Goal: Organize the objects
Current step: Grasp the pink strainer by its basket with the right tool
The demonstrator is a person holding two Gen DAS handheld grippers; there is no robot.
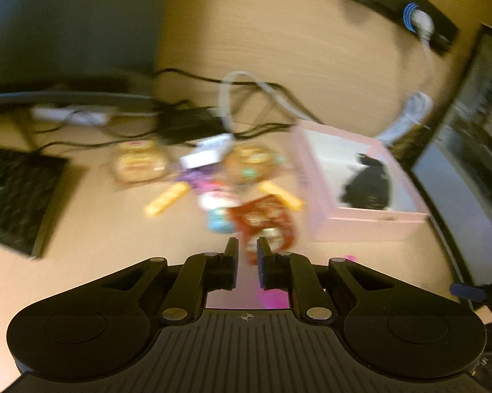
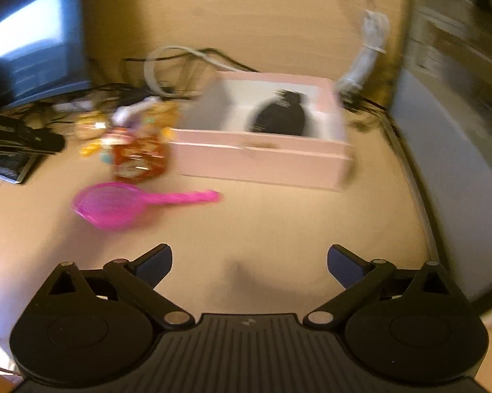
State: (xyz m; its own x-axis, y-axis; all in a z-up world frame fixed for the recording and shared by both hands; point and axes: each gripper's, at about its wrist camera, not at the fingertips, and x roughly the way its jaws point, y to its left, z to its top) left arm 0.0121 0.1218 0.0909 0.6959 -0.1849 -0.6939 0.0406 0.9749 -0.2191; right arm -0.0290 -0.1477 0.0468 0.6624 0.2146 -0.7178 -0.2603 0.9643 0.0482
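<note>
A heap of snack packets (image 1: 213, 177) lies on the wooden desk, with a red packet (image 1: 262, 222) (image 2: 137, 157) nearest me. My left gripper (image 1: 247, 249) hovers just short of it, shut; the packet's corner shows through the narrow gap between the tips, and nothing looks held. A pink plastic scoop (image 2: 115, 203) lies on the desk, partly under the left gripper (image 1: 246, 298). The pink open box (image 1: 370, 226) (image 2: 262, 160) stands to the right with a black item (image 1: 367, 183) (image 2: 278, 114) inside. My right gripper (image 2: 249, 262) is open over bare desk in front of the box. Both views are blurred.
A dark keyboard (image 1: 13, 190) sits at the left. Black and white cables (image 1: 246, 98) and a black adapter run behind the heap. A lit screen (image 2: 29, 36) stands at the back left, and a wall socket strip (image 1: 409, 16) is mounted above. The desk edge (image 2: 419, 203) runs down the right.
</note>
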